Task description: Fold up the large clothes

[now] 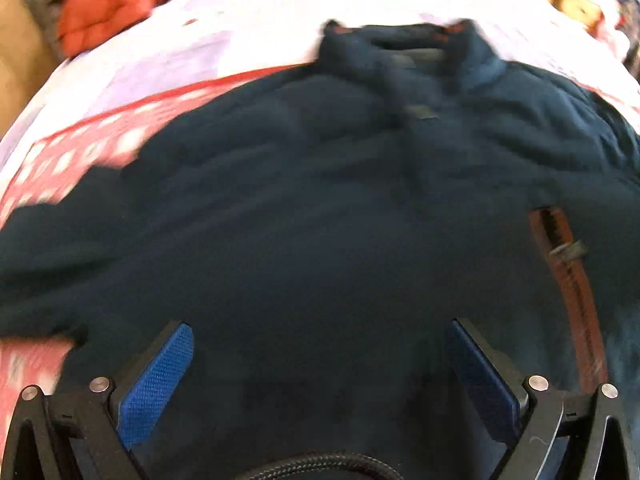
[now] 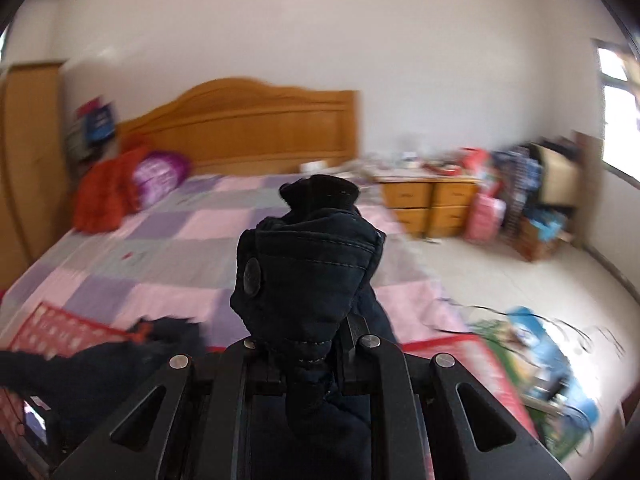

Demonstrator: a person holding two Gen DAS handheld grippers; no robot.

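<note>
the dark navy jacket [image 1: 320, 200] is being spread front-up on the bed [image 1: 240, 32], its collar [image 1: 400, 40] at the far side and its body reaching to the near edge. no finished fold is being shown, so the task is being judged as early: the garment is laid out, and the sleeves and body are yet to be brought in.

the left tongs [image 1: 320, 364] are being held wide apart over the near part of the jacket, with nothing between the blue pads [image 1: 160, 380]. the right tongs [image 2: 308, 356] are being kept closed on a bunched part of the jacket, most likely a cuff [image 2: 308, 264], which is being lifted well above the bed.

the jacket is being read as thick, soft and matte, with a padded or fleecy look. a stitched seam and a round dark button [image 2: 251, 276] are being shown on the held part. an orange-brown pocket zip [image 1: 568, 296] is being seen at the right. the pads are finely textured. a pink and lilac checked sheet is being used on the bed, with a red patterned mat [image 1: 80, 144] under the jacket.
</note>
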